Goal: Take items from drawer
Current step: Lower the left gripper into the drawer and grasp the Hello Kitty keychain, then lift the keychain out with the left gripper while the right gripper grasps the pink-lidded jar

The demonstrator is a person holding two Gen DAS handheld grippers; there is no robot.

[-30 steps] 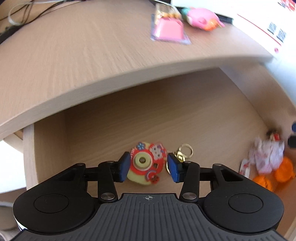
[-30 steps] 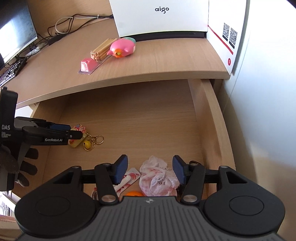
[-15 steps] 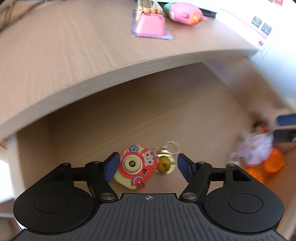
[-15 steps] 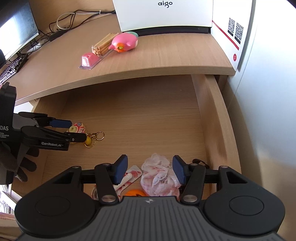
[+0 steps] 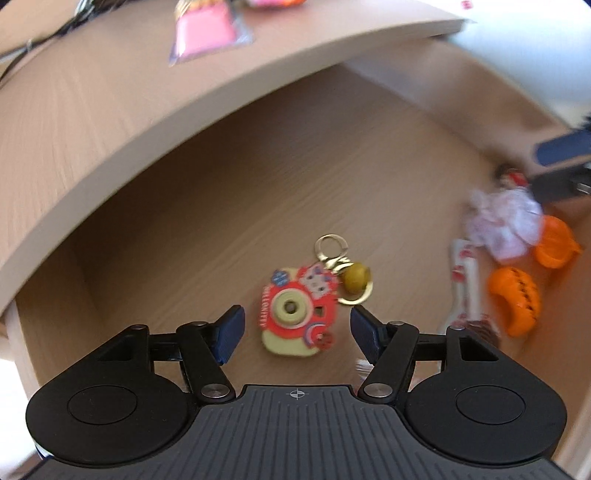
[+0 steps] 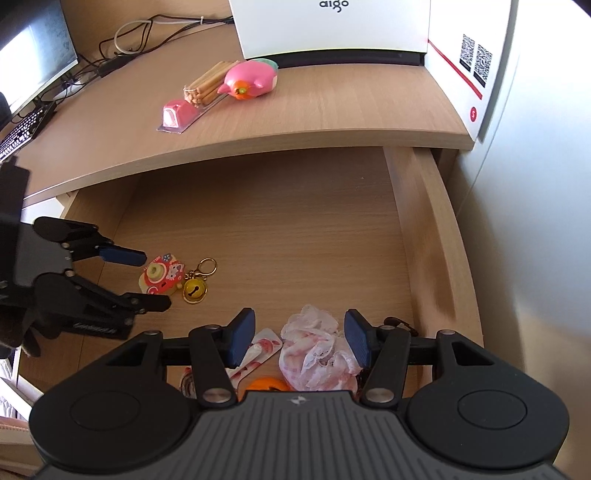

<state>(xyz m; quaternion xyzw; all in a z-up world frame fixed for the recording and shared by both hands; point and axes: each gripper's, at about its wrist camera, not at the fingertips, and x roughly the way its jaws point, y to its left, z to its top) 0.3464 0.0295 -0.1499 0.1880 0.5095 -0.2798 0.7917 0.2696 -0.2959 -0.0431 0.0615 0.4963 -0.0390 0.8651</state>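
A red and yellow toy-camera keychain (image 5: 297,317) with a gold bell (image 5: 354,282) lies flat on the floor of the open wooden drawer (image 6: 424,229). My left gripper (image 5: 297,330) hovers over it, wide open, with a blue pad on each side and neither touching it. In the right wrist view the same keychain (image 6: 162,275) sits between the left gripper's (image 6: 153,279) spread fingers. My right gripper (image 6: 299,338) is open above a white and pink lacy doll (image 6: 314,350) near the drawer's front. Its left pad stands clear of the lace.
Two orange pumpkin-like pieces (image 5: 515,299) and a red and white packet (image 5: 465,280) lie beside the doll. On the desktop above are a pink packaged item (image 6: 177,114), sticks (image 6: 207,83), a pink toy (image 6: 253,81) and a white box (image 6: 332,26). A monitor (image 6: 33,70) stands far left.
The left jaws have spread wide from close around the camera keychain, which still lies on the drawer floor, and the left wrist has rolled. The right gripper has stayed put.
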